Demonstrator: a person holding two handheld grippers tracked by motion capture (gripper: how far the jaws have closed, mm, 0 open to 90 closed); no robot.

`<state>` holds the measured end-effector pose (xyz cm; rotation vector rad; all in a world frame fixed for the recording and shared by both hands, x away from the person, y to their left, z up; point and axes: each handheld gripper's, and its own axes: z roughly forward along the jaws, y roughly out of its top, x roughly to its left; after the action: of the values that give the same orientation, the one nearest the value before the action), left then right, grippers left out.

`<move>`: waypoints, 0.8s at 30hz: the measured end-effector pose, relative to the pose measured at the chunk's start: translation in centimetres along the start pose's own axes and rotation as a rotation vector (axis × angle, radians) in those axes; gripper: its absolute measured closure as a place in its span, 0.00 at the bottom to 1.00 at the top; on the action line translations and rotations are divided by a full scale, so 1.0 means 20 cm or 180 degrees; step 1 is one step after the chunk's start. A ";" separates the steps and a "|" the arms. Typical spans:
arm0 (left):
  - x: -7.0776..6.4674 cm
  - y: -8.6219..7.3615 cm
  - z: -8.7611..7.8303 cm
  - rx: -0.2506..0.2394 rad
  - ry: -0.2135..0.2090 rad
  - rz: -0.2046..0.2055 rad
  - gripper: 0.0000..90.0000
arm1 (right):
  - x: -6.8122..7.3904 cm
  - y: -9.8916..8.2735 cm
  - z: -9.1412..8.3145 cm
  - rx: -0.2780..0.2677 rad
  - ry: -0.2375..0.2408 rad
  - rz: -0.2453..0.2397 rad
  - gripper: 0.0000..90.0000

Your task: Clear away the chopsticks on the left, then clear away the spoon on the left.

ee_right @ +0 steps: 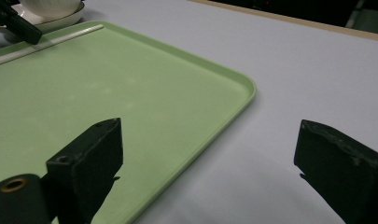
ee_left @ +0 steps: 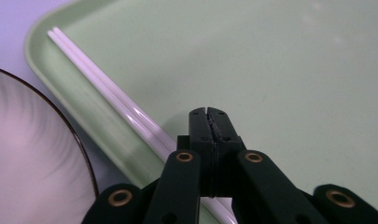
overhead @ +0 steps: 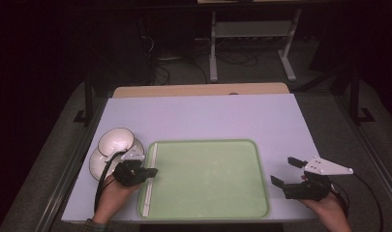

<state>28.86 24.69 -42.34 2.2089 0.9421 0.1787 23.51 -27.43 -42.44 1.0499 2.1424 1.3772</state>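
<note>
From above, the left tool [overhead: 152, 171], jaws together and empty, hovers over white chopsticks [overhead: 150, 179] lying along the green tray's [overhead: 261, 169] left edge. The left gripper view shows the chopsticks [ee_left: 107, 91] beside a bowl [ee_left: 32, 158]. The right tool [ee_right: 210, 172] gapes wide over the tabletop [ee_right: 294, 70].

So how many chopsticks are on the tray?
2. Both white chopsticks lie side by side, touching, along the left edge of the green tray, next to the bowl. The shut left gripper sits over their middle and may hide part of them.
</note>
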 end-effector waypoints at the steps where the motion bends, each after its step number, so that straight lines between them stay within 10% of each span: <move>1: 0.00 0.00 -0.01 -0.0019 -0.0008 -0.0009 0.99 | 0.00 0.00 0.00 -0.0002 0.0000 0.0005 0.08; 10: 0.00 0.03 -0.08 -0.0165 -0.0070 -0.0017 0.94 | 0.00 0.00 0.00 -0.0008 -0.0009 0.0015 0.08; 24: 0.02 0.05 -0.17 -0.0261 -0.0067 -0.0125 0.46 | 0.00 0.00 0.00 -0.0010 -0.0021 0.0009 0.08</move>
<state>28.43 26.30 -39.25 2.1120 0.9492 0.1725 23.52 -27.55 -42.39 1.0554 2.1343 1.3761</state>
